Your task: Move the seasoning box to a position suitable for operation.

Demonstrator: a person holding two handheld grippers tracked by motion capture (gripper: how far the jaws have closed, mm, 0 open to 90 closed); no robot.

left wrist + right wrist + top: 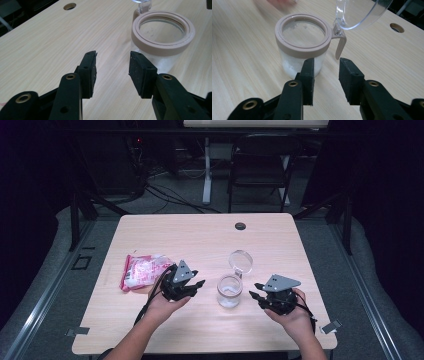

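A clear jar (229, 291) with a beige rim stands on the table between my two grippers, with white powder in its bottom. Its clear hinged lid (240, 261) is flipped open toward the far side. My left gripper (197, 285) sits just left of the jar, its jaws apart and empty. In the left gripper view the left gripper (112, 65) points past the jar (163, 35), which stands ahead to the right. My right gripper (255, 290) is just right of the jar. In the right gripper view the right gripper (326, 67) stands open in front of the jar (302, 37) and lid (359, 12).
A pink and white plastic bag (140, 271) lies on the wooden table (280, 240) behind my left hand. A round cable hole (240, 226) sits near the far edge. A dark chair (260, 165) and cables are on the floor beyond.
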